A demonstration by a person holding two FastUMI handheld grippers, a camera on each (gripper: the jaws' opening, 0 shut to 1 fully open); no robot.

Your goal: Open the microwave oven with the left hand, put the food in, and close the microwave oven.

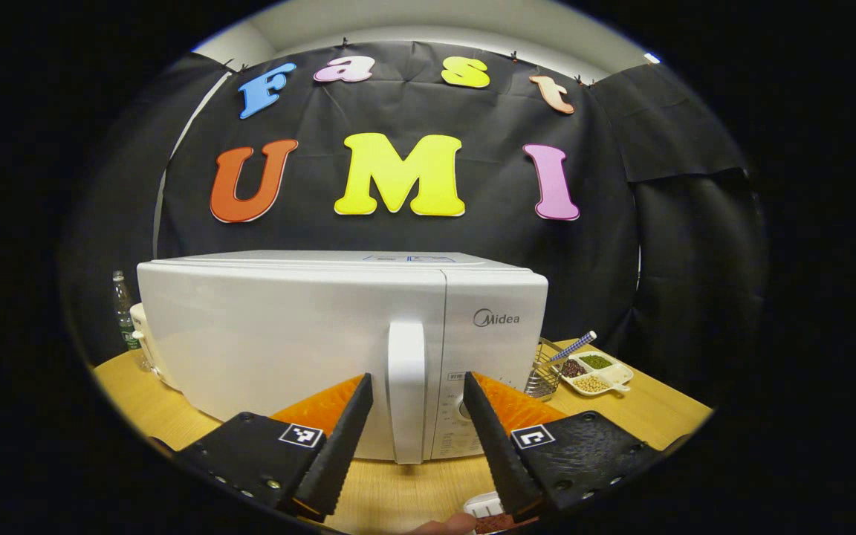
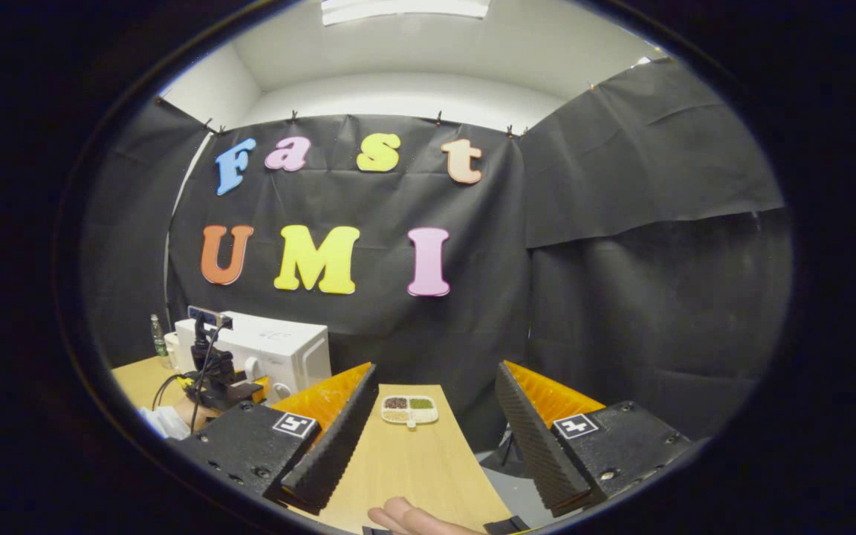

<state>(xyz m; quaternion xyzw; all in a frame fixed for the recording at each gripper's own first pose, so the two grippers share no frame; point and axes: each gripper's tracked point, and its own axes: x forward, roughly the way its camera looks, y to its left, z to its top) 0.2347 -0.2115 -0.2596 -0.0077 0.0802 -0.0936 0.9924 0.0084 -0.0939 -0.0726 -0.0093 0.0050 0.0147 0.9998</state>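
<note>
Left gripper view: left tongs (image 1: pixel 417 401) spread astride microwave door handle (image 1: pixel 406 390), untouched; right tongs (image 2: pixel 435 416) spread, empty; off-centre closure risks handle being missed.

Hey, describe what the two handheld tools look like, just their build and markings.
Each tool, left and right, has two wedge-shaped fingers with ribbed inner faces, mounted on dark bolted plates carrying square black-and-white tags. In the right gripper view, the far-off left tool carries a camera on top and trailing cables.
</note>
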